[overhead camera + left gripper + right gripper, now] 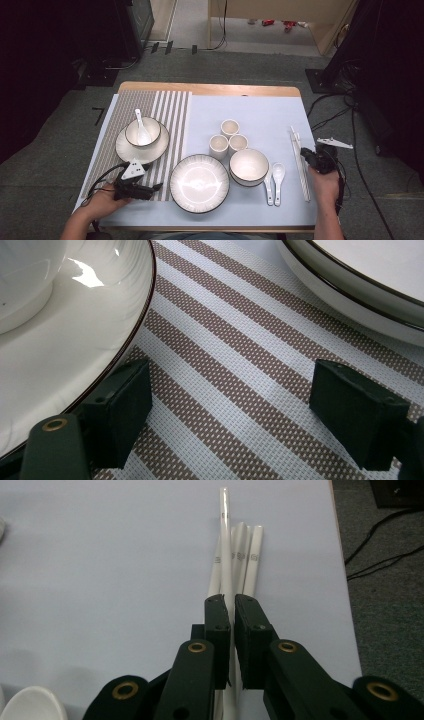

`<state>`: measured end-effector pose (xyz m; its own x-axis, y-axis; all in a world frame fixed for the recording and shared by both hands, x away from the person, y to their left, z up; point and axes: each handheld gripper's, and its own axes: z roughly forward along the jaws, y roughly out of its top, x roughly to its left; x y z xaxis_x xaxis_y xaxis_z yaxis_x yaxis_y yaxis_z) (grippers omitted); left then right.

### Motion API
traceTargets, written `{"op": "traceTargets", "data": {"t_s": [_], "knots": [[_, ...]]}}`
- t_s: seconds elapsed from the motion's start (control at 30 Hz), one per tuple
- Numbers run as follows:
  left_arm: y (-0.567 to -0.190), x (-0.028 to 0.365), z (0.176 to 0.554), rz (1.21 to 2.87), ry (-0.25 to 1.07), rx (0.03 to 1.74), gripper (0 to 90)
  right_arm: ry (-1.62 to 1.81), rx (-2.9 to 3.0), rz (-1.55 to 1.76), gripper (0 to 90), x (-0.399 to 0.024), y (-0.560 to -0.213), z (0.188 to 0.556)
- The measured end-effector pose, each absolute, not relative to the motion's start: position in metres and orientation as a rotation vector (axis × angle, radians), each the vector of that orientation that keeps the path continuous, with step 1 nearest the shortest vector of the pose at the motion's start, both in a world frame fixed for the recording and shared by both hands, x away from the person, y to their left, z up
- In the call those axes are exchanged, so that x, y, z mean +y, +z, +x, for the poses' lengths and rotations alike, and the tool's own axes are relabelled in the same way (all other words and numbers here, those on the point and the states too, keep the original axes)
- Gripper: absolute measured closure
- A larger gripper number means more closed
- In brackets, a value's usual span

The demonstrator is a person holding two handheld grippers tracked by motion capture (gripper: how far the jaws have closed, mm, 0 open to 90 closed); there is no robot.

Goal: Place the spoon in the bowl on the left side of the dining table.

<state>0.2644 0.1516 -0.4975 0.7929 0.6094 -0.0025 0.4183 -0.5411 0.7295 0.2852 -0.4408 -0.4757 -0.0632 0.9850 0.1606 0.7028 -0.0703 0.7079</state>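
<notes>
While right hand-held gripper (232, 611) pinches one slim white plastic chopstick (225, 540), long axis points away along surface; left hand-held gripper (230, 405) wide, empty.

A wooden table (210, 89) stands on grey carpet floor (65, 125), most of its top under a pale blue cloth (260, 112). Dark equipment and curtains (45, 45) close in both sides of the room, leaving those edges in shadow. Black cables (330, 112) trail over the carpet to one side of the table. Beyond the table's far edge, light wooden panels (280, 20) flank a brighter strip of floor, where a few small red items (277, 22) lie.
</notes>
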Motion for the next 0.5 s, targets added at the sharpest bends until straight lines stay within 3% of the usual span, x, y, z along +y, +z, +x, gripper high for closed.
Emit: {"op": "traceTargets", "data": {"t_s": [0.5], "knots": [[-0.498, 0.152, 0.265, 2.221, 0.322, 0.757, 17.5, 1.0, 1.879, 1.776, 85.4, -0.429, -0.473, 0.293]]}}
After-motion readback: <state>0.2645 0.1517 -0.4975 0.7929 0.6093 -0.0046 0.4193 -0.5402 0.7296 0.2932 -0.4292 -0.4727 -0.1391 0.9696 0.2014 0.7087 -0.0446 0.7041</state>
